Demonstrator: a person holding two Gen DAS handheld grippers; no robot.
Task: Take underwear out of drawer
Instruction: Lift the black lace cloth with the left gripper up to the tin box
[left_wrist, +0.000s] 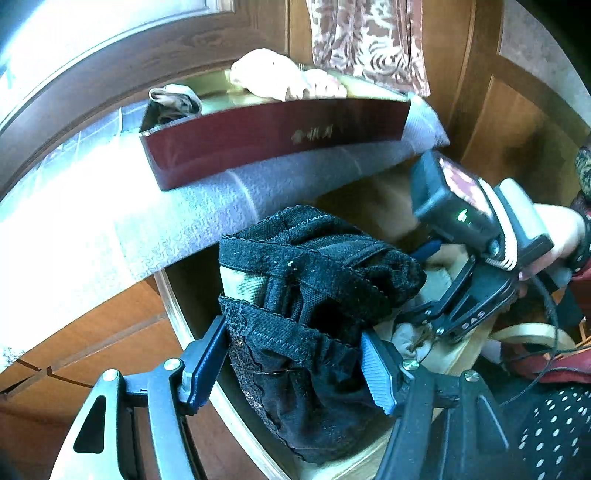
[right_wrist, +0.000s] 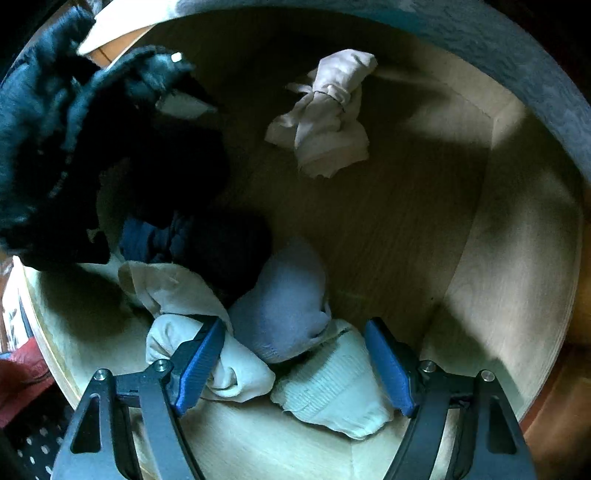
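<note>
Black lace underwear (left_wrist: 306, 295) fills the space between the blue pads of the left gripper (left_wrist: 295, 363), which press into the bunched cloth from both sides and hold it above the wooden rim of the drawer (left_wrist: 192, 325). Behind it a dark red box (left_wrist: 277, 142) sits on a pale patterned cloth (left_wrist: 110, 221), with a cream garment (left_wrist: 280, 75) lying in its far end. From the left wrist view the right gripper (left_wrist: 424, 284) reaches down into the drawer, a hand (left_wrist: 557, 236) around its handle. In the right wrist view that gripper (right_wrist: 295, 363) points down at the drawer floor (right_wrist: 406, 221) with its jaws standing wide; a pale rolled sock (right_wrist: 332, 387) and a white bundle (right_wrist: 221, 362) lie between the pads, but I cannot tell whether the pads press on either. A grey-blue sock (right_wrist: 284, 295) rests just beyond them, a knotted beige bundle (right_wrist: 325, 114) lies farther off, well apart, and the black underwear hangs at the upper left edge (right_wrist: 55, 147).
</note>
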